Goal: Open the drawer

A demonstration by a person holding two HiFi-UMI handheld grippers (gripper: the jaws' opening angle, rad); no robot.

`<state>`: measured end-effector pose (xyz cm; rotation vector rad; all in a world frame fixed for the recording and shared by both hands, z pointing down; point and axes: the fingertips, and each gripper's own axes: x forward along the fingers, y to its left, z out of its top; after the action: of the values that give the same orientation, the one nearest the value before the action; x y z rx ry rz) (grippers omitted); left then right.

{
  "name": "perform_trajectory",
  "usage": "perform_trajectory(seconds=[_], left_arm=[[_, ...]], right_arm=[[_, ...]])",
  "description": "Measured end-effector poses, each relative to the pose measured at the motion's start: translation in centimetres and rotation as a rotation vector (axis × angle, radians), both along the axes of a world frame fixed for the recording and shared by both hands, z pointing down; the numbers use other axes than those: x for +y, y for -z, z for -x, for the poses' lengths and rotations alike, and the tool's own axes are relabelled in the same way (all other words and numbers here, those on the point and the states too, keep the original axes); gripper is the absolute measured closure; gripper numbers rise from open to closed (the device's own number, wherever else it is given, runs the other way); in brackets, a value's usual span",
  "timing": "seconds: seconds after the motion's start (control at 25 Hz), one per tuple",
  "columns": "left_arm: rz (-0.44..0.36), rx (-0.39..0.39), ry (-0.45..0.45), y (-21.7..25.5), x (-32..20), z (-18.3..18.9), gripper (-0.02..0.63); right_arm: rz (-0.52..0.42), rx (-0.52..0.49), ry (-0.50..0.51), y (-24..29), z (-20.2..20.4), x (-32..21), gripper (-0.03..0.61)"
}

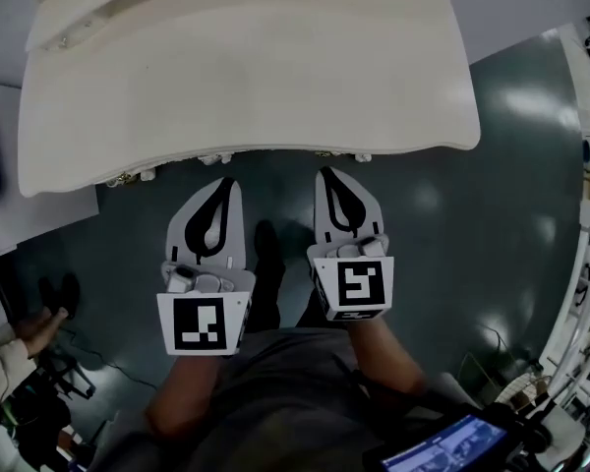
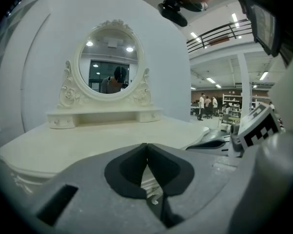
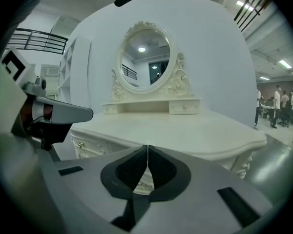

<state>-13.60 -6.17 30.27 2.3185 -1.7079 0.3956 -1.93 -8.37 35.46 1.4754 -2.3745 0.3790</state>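
Nearest the camera, the left gripper [image 1: 225, 181] and the right gripper [image 1: 326, 173] are held side by side. Both point away from the person and somewhat downward. The jaws of each are pressed together with nothing between them. Just ahead of both tips runs the curved front edge of a cream dressing table [image 1: 246, 77]. No contact with it is seen. The drawer [image 3: 90, 143] is set in the table's front, directly under the overhanging top, so it lies ahead of the jaws and slightly below the top's edge. Its front is stretched left to right across the line of both grippers. It is judged that it would have to be drawn straight back toward the person. It is seen as a pale carved panel with a small brass knob [image 3: 80, 144], and it is shut. Neither gripper can be called clearly nearer; which knob is aimed at cannot be told. Farther back, an oval mirror [image 3: 145, 57] is mounted above a low shelf [image 3: 151, 106].
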Motion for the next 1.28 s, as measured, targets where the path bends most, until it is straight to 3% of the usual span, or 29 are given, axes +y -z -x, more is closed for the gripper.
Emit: perform_trajectory(seconds=[0.68,0.8,0.88,1.28], left_arm=[[0.094,-0.024,-0.087,-8.3,0.7,-2.1,0.598],[0.097,-0.026,-0.081,-7.9,0.8,-1.8,0.598],[0.097,-0.025,-0.075,-7.5,0.8,-1.6,0.598],[0.112,-0.033,-0.047,-6.4,1.7,-0.8,0.598]], right_arm=[[0.086,0.022,-0.094,-10.2,-2.4,-1.4,0.561],[0.087,0.017,-0.081,-9.8,-2.0,-1.4,0.465],[0.087,0.019,-0.084,-9.6,-2.0,-1.6,0.433],[0.118,0.038,-0.1,-10.4,-2.7,-2.2,0.402]])
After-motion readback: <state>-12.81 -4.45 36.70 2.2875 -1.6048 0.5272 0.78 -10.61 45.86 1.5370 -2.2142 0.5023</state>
